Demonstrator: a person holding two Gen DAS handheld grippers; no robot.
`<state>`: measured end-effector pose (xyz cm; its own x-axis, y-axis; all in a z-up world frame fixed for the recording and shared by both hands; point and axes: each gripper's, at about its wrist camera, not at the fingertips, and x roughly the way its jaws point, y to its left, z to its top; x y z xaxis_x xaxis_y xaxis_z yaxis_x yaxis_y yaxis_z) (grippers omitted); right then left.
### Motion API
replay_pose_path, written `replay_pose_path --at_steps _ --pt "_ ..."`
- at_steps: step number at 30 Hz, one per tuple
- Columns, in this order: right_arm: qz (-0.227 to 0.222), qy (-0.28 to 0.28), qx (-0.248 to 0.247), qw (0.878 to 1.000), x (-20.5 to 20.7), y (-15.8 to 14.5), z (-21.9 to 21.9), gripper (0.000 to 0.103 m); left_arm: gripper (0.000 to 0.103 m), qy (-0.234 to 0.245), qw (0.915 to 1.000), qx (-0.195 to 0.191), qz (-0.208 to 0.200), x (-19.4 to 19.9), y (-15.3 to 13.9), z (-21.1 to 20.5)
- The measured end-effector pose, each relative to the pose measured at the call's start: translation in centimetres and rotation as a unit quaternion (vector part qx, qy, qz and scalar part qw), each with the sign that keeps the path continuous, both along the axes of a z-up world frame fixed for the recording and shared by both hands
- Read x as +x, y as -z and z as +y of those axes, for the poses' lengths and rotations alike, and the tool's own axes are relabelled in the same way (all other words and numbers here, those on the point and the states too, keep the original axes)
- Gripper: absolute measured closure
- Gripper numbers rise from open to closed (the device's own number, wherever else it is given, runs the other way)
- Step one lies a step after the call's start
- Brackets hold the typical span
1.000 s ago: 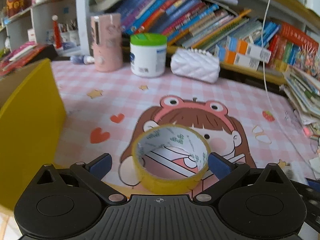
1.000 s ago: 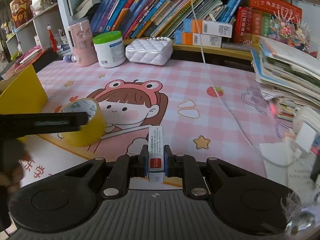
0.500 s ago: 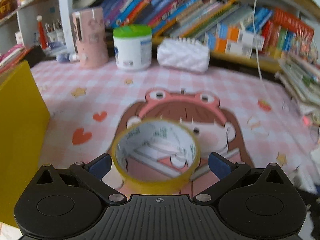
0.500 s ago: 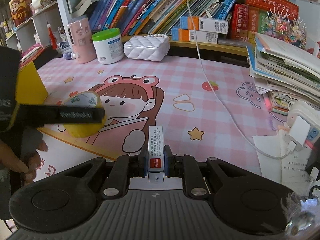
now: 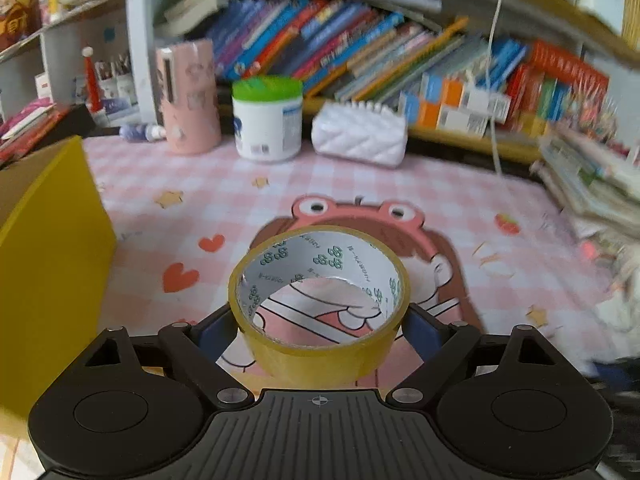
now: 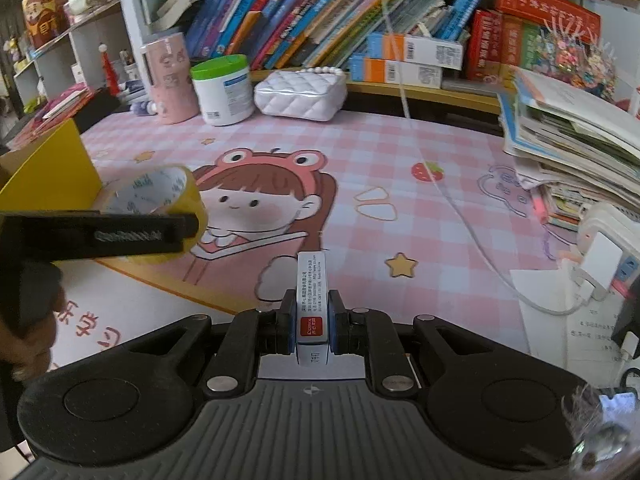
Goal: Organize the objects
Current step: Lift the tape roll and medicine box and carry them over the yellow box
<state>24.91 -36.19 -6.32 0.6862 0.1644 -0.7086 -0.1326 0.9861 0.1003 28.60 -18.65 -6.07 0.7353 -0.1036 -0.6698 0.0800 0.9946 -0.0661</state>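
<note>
My left gripper (image 5: 320, 330) is shut on a yellow tape roll (image 5: 320, 344) and holds it above the pink cartoon mat (image 5: 360, 184). The roll (image 6: 158, 192) and the left gripper's arm (image 6: 96, 232) also show at the left of the right wrist view. My right gripper (image 6: 313, 318) is shut on a small white box with a red label (image 6: 313, 300) and holds it upright over the mat's front part. A yellow box (image 5: 44, 256) stands at the left, close to the tape roll.
A pink cup (image 5: 188, 96), a white jar with a green lid (image 5: 267, 118) and a white quilted pouch (image 5: 360, 138) stand at the back. Bookshelves (image 6: 320, 16) run behind. A book stack (image 6: 572, 136), a white cable (image 6: 460, 208) and a power strip (image 6: 604, 252) lie right.
My left gripper has closed on the tape roll and lifted it off the mat. My right gripper has stayed shut on the small box and barely moved.
</note>
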Motion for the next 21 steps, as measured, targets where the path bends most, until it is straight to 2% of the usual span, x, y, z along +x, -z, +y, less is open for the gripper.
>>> replay_pose_path --at_steps 5,10,21 --pt "-0.001 -0.018 0.005 1.000 -0.5 -0.6 1.9 0.089 0.013 -0.012 0.9993 -0.030 -0.016 -3.3 -2.3 2.3" --pt "-0.004 -0.043 0.004 0.999 -1.6 -1.3 4.5 0.089 0.013 -0.031 0.9978 -0.056 -0.018 -7.1 -3.3 5.2" --pt "-0.017 -0.092 -0.010 0.996 -5.9 -2.8 11.5 0.089 0.013 -0.046 0.9964 -0.062 -0.035 -13.5 -4.5 10.8"
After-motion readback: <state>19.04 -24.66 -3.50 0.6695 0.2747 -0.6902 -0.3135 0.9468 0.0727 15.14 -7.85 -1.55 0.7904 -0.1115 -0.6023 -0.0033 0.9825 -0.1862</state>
